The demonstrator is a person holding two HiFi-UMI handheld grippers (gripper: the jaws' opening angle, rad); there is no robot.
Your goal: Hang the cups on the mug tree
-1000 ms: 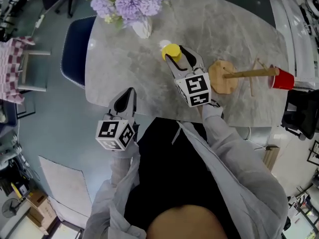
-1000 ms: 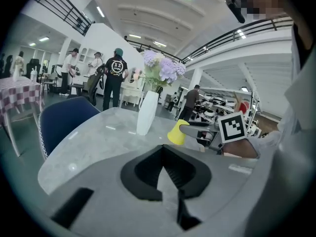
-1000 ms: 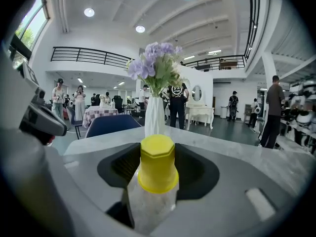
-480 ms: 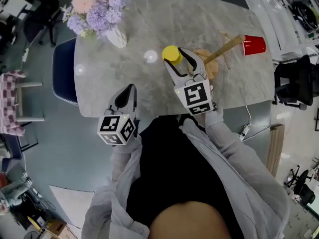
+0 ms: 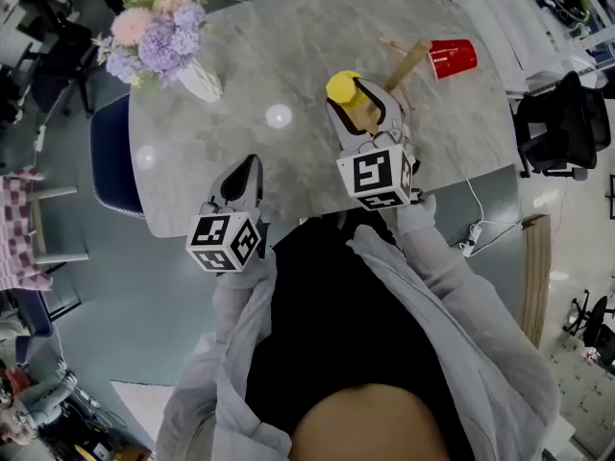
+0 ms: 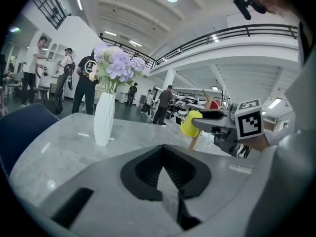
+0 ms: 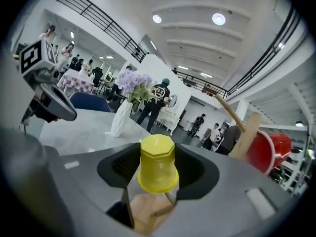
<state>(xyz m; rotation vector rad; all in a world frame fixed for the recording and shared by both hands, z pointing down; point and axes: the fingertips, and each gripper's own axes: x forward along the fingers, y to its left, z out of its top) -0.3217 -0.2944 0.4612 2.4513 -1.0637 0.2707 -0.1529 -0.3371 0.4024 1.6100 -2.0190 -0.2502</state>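
Note:
My right gripper is shut on a yellow cup, held upside down above the grey marble table. In the right gripper view the yellow cup sits between the jaws, with the mug tree's round wooden base right below it. The wooden mug tree stands just right of the cup, and a red cup hangs on one of its pegs. The red cup also shows at the right of that view. My left gripper hovers shut and empty at the table's near edge.
A white vase of purple and pink flowers stands at the table's far left. A blue chair is tucked in at the left edge, and a black office chair sits past the right edge. People stand far off in the hall.
My right gripper has carried the yellow cup to the right, up against the mug tree and over its base. The left gripper has stayed at the table edge.

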